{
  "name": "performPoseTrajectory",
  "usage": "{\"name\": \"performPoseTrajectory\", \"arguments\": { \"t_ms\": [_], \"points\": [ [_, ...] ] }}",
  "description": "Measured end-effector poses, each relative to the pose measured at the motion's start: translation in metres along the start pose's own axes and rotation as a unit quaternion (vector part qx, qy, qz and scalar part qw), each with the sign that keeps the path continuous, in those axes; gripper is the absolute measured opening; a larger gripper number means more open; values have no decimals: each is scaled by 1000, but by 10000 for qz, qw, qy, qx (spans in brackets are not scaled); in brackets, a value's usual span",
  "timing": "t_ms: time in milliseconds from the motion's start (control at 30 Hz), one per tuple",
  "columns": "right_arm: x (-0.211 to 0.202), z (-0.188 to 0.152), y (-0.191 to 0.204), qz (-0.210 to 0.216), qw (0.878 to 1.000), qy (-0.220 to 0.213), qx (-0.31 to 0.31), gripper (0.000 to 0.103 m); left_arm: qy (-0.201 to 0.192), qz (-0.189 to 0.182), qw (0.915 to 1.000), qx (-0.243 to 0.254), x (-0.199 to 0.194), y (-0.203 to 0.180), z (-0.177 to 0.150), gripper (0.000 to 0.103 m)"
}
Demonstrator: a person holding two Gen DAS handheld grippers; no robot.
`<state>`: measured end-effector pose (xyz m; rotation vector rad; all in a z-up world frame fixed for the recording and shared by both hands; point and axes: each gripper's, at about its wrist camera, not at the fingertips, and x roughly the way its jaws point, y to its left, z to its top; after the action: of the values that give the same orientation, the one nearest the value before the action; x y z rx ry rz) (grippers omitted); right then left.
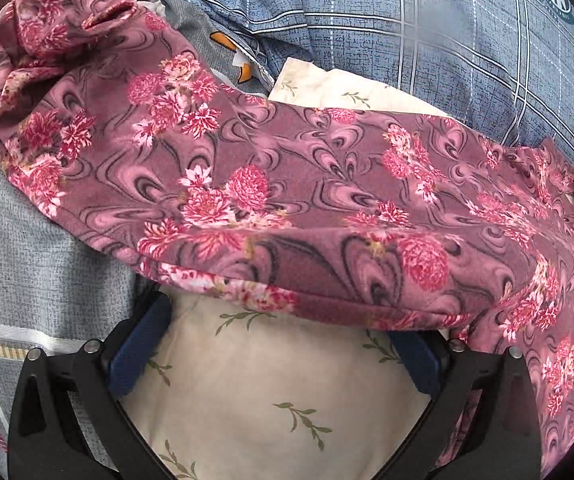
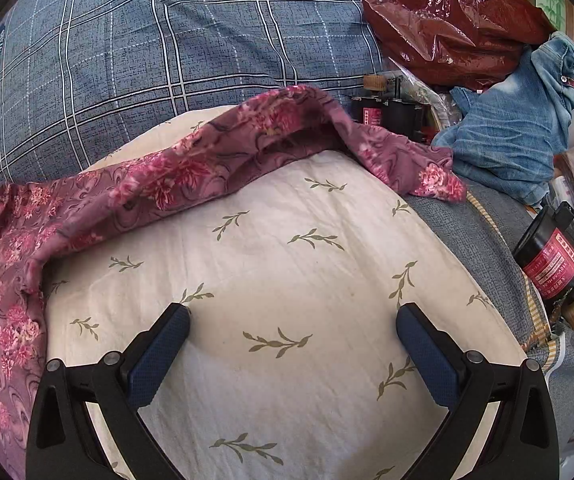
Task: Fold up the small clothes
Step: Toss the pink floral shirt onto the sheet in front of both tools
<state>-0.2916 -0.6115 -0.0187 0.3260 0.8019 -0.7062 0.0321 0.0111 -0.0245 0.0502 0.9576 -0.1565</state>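
Observation:
A pink floral garment (image 1: pixel 287 184) lies folded lengthwise across a cream leaf-print pillow (image 1: pixel 271 392). Its near folded edge hangs just over the fingertips of my left gripper (image 1: pixel 279 320), which is open wide and holds nothing. In the right wrist view the same garment (image 2: pixel 191 168) curves along the pillow's (image 2: pixel 287 280) far and left edges, one end lying loose at the right. My right gripper (image 2: pixel 293 312) is open and empty over the bare pillow, well short of the cloth.
Blue plaid bedding (image 2: pixel 167 40) lies behind the pillow. A grey checked sheet (image 1: pixel 27 260) lies at the left. At the right are a denim garment (image 2: pixel 507 120), a dark red plastic bag (image 2: pixel 447 12) and black bottles with red labels (image 2: pixel 551 264).

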Motion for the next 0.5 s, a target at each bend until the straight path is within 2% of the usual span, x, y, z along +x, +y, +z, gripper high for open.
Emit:
{"name": "performPoseTrajectory", "arguments": {
  "t_ms": [267, 500],
  "points": [
    [0, 0, 0, 3, 10000, -9, 5, 103, 15, 86, 9999, 54, -2, -2, 1, 103],
    [0, 1, 3, -54, 9999, 92, -57, 102, 126, 41, 9998, -135, -9, 0, 1, 103]
  ]
}}
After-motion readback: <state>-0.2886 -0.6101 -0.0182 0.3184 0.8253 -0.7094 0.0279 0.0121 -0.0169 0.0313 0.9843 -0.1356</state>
